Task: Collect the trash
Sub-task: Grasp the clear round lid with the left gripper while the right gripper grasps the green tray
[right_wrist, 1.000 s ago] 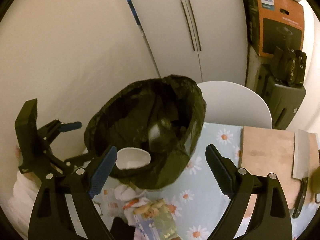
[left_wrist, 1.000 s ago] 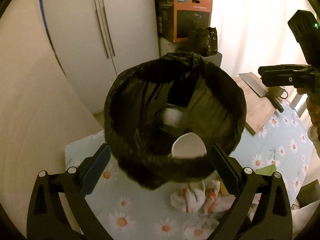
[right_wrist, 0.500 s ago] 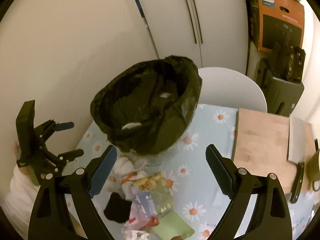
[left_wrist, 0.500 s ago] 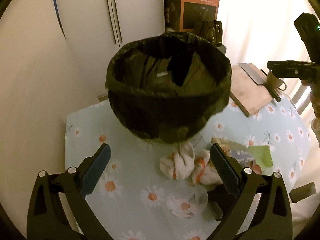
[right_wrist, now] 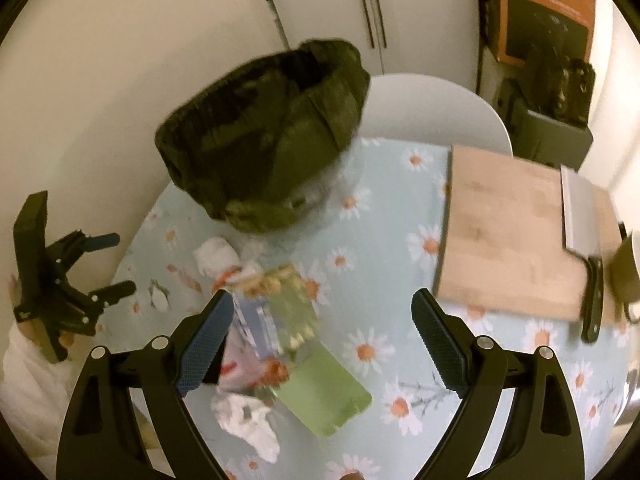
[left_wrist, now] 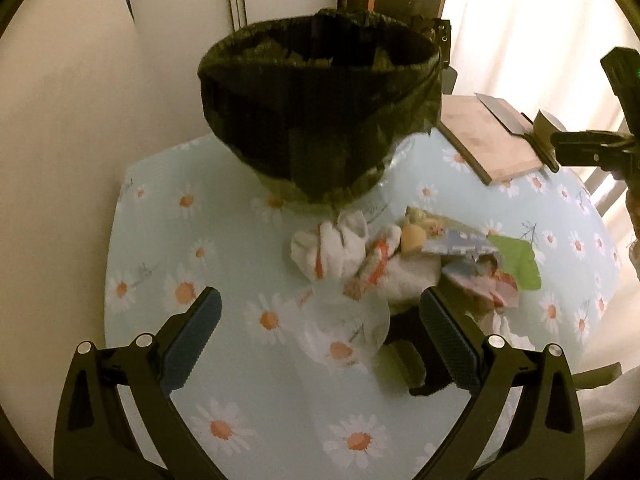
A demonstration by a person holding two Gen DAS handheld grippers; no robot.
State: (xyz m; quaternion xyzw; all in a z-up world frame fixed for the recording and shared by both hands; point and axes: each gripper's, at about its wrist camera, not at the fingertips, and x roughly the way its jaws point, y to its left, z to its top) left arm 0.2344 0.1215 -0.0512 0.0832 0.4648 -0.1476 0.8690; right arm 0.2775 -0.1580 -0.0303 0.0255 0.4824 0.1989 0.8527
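Note:
A bin lined with a black bag [left_wrist: 320,112] [right_wrist: 264,136] stands at the far side of the daisy-print table [left_wrist: 200,360]. In front of it lies a heap of trash: crumpled white tissues [left_wrist: 332,248] [right_wrist: 214,256], a printed snack wrapper [left_wrist: 452,240] [right_wrist: 280,304], a green packet [left_wrist: 516,260] [right_wrist: 324,396], a clear plastic lid [left_wrist: 348,328] and a black piece [left_wrist: 412,356]. My left gripper [left_wrist: 320,344] is open above the lid, holding nothing. My right gripper [right_wrist: 320,344] is open over the wrapper and green packet, also holding nothing.
A wooden cutting board [right_wrist: 516,236] [left_wrist: 488,140] with a cleaver [right_wrist: 584,240] lies at the right, a mug [right_wrist: 628,272] beside it. A white chair [right_wrist: 432,112] stands behind the table. An orange box [right_wrist: 544,8] and cupboard doors [right_wrist: 332,4] are at the back.
Both grippers have drawn back and down from the bin toward the trash heap. A white cup seen at the bin's rim a second ago is out of sight.

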